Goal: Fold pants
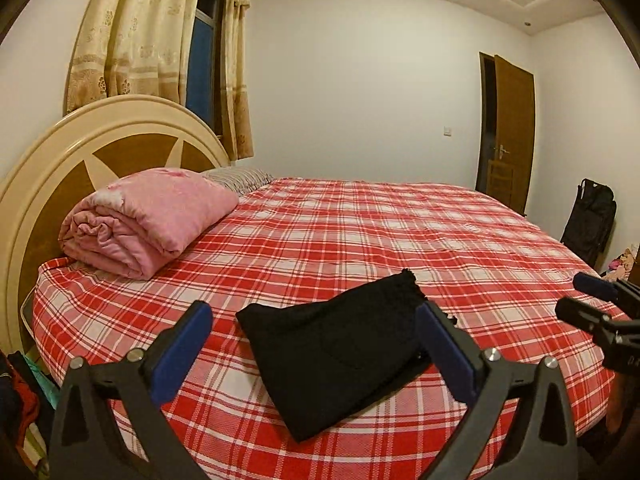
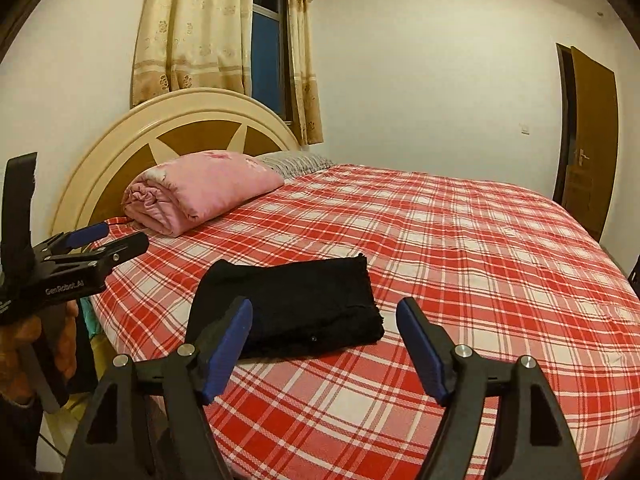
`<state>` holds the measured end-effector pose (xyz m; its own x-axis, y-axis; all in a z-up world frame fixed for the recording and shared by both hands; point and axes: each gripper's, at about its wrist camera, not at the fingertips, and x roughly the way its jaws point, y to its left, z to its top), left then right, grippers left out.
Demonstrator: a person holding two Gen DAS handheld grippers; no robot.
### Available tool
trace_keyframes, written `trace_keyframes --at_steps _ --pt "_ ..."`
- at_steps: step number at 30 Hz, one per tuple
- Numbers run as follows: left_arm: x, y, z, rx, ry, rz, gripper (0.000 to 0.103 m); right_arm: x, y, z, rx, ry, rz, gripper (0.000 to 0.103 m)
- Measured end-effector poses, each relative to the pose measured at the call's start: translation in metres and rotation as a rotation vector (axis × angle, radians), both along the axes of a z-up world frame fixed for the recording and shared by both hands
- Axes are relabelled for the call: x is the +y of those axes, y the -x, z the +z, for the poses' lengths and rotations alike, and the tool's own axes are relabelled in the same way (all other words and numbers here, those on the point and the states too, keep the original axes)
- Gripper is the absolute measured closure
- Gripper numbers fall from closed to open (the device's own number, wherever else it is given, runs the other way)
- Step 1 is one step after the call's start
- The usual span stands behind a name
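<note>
Black cloth, the pants (image 1: pixel 336 356) are lying folded into a compact block on the plaid bed (image 1: pixel 440 240), toward its near edge and well apart from the pink quilt (image 1: pixel 148 220) by the headboard. Both grippers are hanging above the bed, off the pants: the left gripper (image 1: pixel 316 348) is gaping wide with nothing between its pads, the right gripper (image 2: pixel 324 344) likewise parted and empty. Being soft, light and limp, the pants are likely to sag if lifted by one corner; pinching through all layers at a folded edge looks safest.
</note>
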<state>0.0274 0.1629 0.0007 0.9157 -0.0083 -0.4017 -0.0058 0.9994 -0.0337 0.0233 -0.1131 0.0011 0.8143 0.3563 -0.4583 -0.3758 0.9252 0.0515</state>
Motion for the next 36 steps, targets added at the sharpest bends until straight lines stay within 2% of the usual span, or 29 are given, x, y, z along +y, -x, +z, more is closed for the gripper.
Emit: trace_keyframes --at_steps 36 --pt "-0.013 0.003 -0.003 0.022 -0.013 -0.005 0.000 -0.004 0.007 -0.006 0.004 -0.038 0.004 0.027"
